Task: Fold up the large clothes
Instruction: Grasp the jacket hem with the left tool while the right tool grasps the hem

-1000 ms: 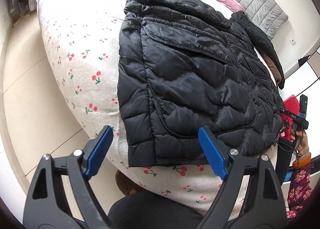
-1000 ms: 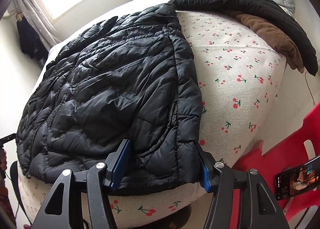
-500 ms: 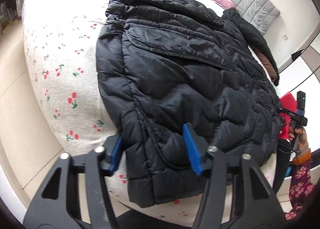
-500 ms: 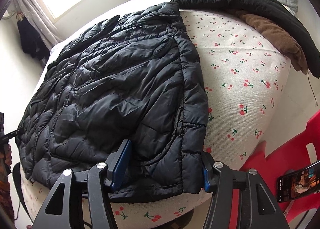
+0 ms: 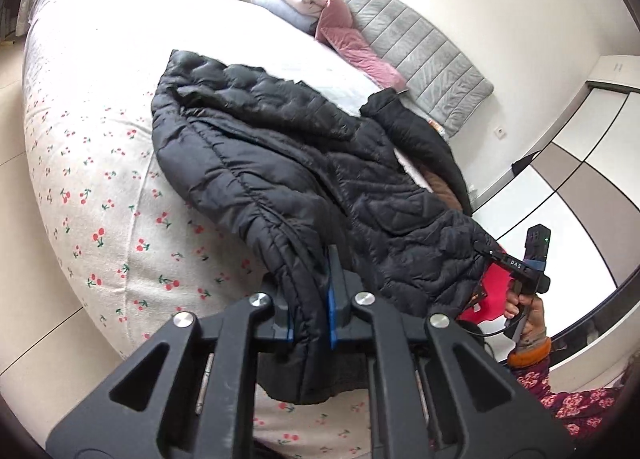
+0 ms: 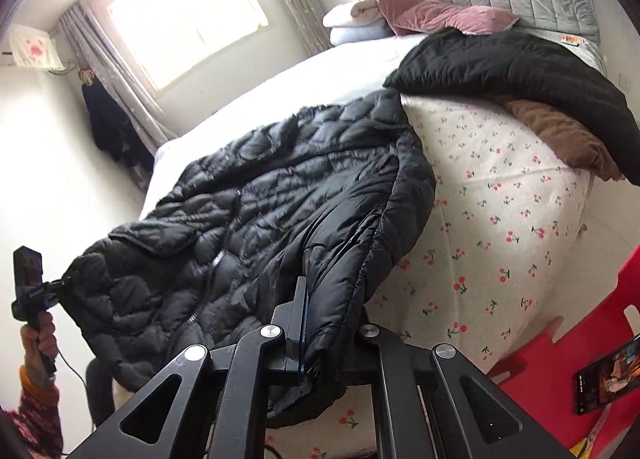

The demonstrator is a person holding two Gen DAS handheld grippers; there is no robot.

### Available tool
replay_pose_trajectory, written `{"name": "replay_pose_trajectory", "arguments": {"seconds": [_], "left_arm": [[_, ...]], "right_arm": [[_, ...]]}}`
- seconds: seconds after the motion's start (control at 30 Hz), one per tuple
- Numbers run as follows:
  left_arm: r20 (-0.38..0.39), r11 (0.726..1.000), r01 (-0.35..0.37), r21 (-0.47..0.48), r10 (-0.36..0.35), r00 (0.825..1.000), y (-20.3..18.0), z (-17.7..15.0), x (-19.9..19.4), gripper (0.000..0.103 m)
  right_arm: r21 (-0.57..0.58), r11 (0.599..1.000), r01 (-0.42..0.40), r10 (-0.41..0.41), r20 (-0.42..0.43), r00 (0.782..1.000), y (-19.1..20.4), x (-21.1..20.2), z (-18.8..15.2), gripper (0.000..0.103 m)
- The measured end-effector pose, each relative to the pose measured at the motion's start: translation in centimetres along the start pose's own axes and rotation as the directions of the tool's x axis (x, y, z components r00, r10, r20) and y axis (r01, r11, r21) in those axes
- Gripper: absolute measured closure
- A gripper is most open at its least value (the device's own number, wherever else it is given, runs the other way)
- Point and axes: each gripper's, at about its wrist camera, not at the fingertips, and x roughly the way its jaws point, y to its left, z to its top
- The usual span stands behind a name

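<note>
A black quilted puffer jacket (image 5: 300, 163) lies spread on the cherry-print bed (image 5: 80, 179). My left gripper (image 5: 310, 299) has its blue pads pinching one corner of the hem, its jaws closing on the fabric. That corner is lifted off the mattress and bunched. My right gripper (image 6: 320, 323) is shut on the other hem corner of the jacket (image 6: 260, 211), which hangs over one finger and hides it. Each wrist view shows the other gripper at the far hem corner: right gripper (image 5: 528, 263), left gripper (image 6: 32, 287), both held by hands in floral sleeves.
Another black coat (image 6: 500, 63) over a brown garment (image 6: 560, 131) lies at the bed's right side. Pink cloth (image 5: 352, 43), folded bedding and a grey headboard (image 5: 420, 59) are at the far end. A red stool (image 6: 560, 359) carrying a phone (image 6: 604, 375) stands right of the bed.
Both grippers went from open around the hem to shut on it. Both rose, lifting the hem corners off the bed edge, and both views tilted up toward the headboard.
</note>
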Motion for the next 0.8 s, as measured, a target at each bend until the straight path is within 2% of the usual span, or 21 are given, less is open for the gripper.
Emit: {"name": "replay_pose_trajectory", "arguments": {"seconds": [0.2,0.37,0.53,0.6,0.8], "left_arm": [[0.131,0.996,0.085,0.04,-0.089,0.987,-2.9,1.9,-5.2,0.09],[0.225,0.997,0.073,0.013,-0.074,0.972,-1.8,4.5,-7.3,0.09],[0.225,0.995,0.036,-0.095,-0.014,0.974,1.5,8.0,-4.8,0.09],[0.21,0.991,0.018,-0.134,0.011,0.978,2.7,10.1,-3.0,0.09],[0.177,0.979,-0.095,-0.183,0.128,0.976,6.7,16.1,3.6,0.09]], "right_arm": [[-0.021,1.0,-0.014,0.018,0.175,0.984,1.7,-5.8,3.0,0.095],[-0.022,1.0,0.001,0.005,0.282,0.959,2.7,-7.0,6.6,0.095],[0.014,1.0,0.001,-0.006,0.309,0.951,2.4,-3.5,11.1,0.095],[0.014,0.999,0.029,-0.032,0.309,0.951,2.6,-1.4,12.7,0.095],[0.025,0.996,0.083,-0.087,0.259,0.962,1.5,6.9,18.0,0.095]]}}
